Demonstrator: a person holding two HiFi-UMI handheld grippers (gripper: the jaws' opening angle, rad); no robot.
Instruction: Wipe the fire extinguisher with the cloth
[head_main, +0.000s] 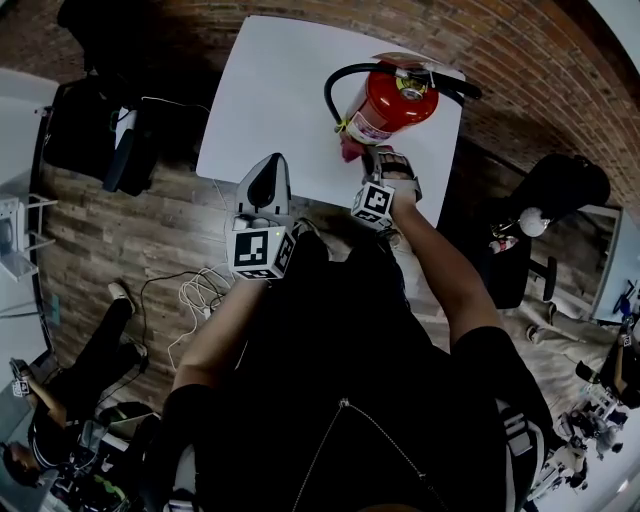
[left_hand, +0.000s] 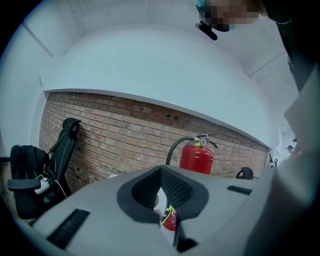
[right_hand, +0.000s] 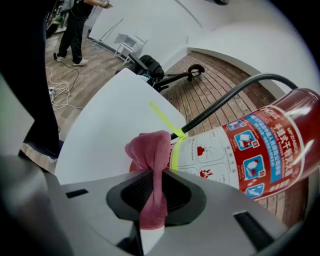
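The right gripper (right_hand: 152, 195) pinched the pink cloth (right_hand: 149, 150) against the base of the fire extinguisher (right_hand: 250, 150), at frame right on the white table (head_main: 280, 90). The left gripper (left_hand: 162, 202) seemed pressed together, empty. Wiping looked underway; next, drag the cloth along the cylinder.

Place: office-like workspace | far: brick wall (head_main: 560, 90) | wood-plank floor (head_main: 110, 240) | white table (head_main: 270, 90) | left: black office chair (head_main: 85, 130), loose floor cables (head_main: 195, 295)
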